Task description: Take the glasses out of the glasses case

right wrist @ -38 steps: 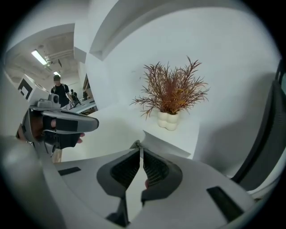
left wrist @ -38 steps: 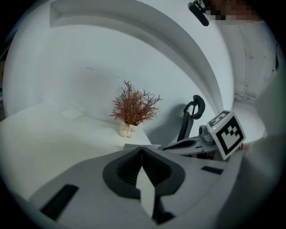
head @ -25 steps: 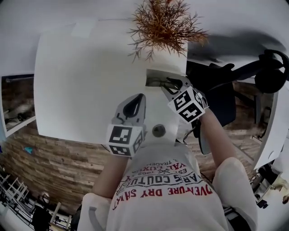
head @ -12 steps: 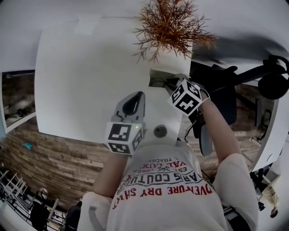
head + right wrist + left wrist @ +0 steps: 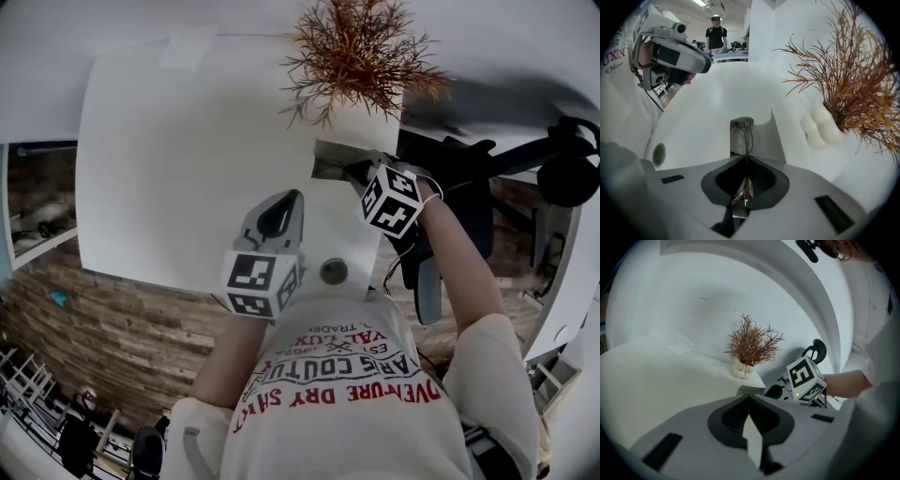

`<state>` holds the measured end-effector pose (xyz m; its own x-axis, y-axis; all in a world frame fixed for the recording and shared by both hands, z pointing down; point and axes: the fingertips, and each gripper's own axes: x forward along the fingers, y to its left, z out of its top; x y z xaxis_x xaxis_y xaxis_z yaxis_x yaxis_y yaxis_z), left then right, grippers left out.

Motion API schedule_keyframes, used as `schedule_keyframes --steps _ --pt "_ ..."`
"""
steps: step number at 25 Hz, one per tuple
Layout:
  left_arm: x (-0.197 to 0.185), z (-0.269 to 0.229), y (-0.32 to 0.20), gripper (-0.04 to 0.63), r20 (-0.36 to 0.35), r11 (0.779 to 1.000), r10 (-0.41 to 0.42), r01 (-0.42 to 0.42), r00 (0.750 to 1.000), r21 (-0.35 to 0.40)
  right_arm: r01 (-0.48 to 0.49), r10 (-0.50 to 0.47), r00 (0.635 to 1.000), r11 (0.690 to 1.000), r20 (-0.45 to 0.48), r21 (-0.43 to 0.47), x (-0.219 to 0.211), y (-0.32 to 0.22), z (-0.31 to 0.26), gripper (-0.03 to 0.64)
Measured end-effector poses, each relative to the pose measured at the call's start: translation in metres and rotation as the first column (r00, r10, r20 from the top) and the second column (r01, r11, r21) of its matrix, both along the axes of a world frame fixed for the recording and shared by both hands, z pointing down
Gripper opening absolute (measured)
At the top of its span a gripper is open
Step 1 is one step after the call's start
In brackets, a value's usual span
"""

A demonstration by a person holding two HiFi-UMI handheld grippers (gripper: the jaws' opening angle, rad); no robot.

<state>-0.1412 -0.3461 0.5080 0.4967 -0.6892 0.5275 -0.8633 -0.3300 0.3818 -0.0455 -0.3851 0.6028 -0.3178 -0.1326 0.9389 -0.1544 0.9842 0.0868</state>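
The open grey glasses case (image 5: 759, 133) lies on the white table (image 5: 178, 159), just in front of the plant pot. Thin wire-framed glasses (image 5: 747, 136) stand on edge in it. My right gripper (image 5: 746, 158) points steeply down into the case; its jaws are closing, and the frame runs between its pads, which pinch it. In the head view the case (image 5: 330, 161) shows beside the right gripper (image 5: 364, 176). My left gripper (image 5: 281, 202) hovers over the table nearer the person, shut with nothing in it. The left gripper view shows its jaws (image 5: 749, 398) and the case (image 5: 749, 390) beyond.
A dried reddish plant (image 5: 356, 47) in a lumpy white pot (image 5: 820, 126) stands right behind the case. A round grommet (image 5: 333, 272) sits in the table near its front edge. A dark chair (image 5: 450, 216) is off the table's right edge.
The right gripper rolled, sank a little onto the case and closed its jaws on the glasses frame. The left gripper stayed put.
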Motion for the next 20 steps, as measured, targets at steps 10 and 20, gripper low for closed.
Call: schedule_keyframes --steps 10,20 --pt "0.003 -0.014 0.008 0.008 0.014 0.999 -0.002 0.002 1.000 0.033 0.028 -0.028 1.000 0.993 0.001 0.118 0.002 -0.009 -0.023 0.026" --pt "0.005 -0.045 0.012 0.008 0.023 0.993 -0.011 0.008 1.000 0.119 -0.148 0.125 0.984 0.971 0.127 0.187 0.004 -0.006 -0.072 0.026"
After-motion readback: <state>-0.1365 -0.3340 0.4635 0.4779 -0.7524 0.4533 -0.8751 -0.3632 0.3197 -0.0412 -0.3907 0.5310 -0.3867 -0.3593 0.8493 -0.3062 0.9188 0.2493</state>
